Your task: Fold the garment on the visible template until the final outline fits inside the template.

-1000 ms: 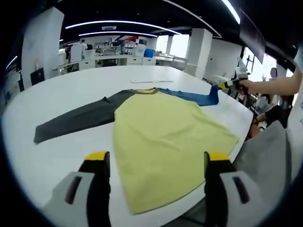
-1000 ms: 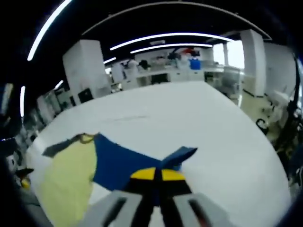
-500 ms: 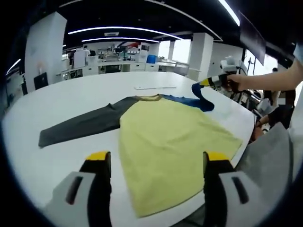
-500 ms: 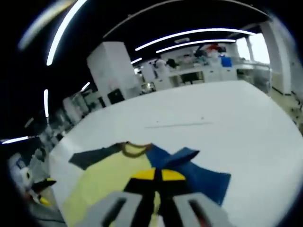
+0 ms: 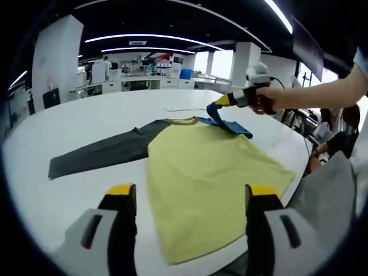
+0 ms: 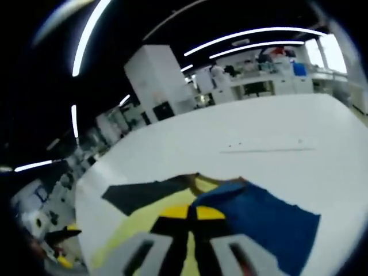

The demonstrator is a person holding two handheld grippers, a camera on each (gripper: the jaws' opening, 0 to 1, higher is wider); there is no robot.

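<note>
We see the garment (image 5: 201,178) lying flat on the white table (image 5: 86,121), its grey sleeve (image 5: 98,152) stretched out. Our right gripper (image 6: 191,214) has its jaws closed on the blue sleeve (image 5: 227,122); it has carried the sleeve further inward than a second ago, now over the yellow body near the collar. Our left gripper (image 5: 187,192) stays wide open and holds nothing.

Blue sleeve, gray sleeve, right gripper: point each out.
blue sleeve (image 5: 230,123), left gripper view, folded-over part.
gray sleeve (image 5: 98,154), left gripper view, mid-length.
right gripper (image 6: 191,213), right gripper view, between its yellow tips.
</note>
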